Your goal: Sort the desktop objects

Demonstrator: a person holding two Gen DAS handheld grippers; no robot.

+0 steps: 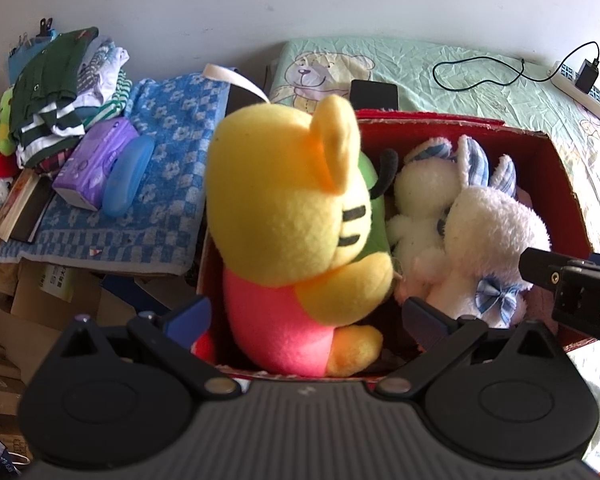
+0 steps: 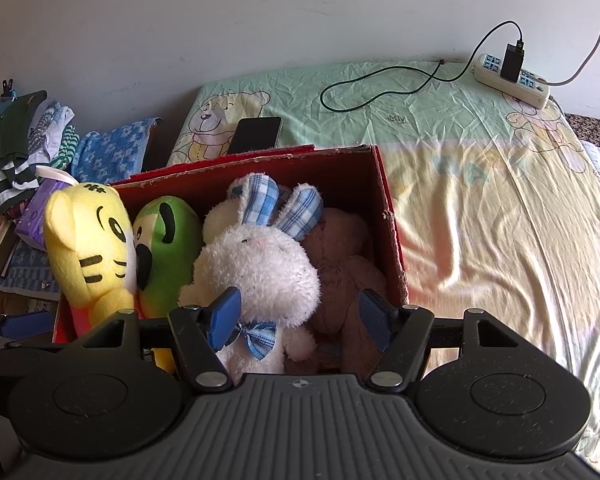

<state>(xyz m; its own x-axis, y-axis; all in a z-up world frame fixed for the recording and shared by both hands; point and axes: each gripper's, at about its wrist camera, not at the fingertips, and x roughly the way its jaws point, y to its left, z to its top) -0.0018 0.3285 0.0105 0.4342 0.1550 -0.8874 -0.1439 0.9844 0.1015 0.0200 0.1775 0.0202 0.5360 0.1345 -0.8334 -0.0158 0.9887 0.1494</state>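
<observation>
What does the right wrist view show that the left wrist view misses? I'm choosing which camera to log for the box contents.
Only the right wrist view shows the yellow tiger's face, the pink plush behind the white rabbit, and the green plush's face.

Only the left wrist view shows the purple tissue pack and the blue case lying on the blue towel, plus the tiger's pink body.

Both show the red box, white rabbit, phone, power strip and folded clothes.

Pink plush (image 2: 342, 256) mostly hidden behind white rabbit (image 2: 256, 272); green plush (image 2: 166, 248) half covered.
</observation>
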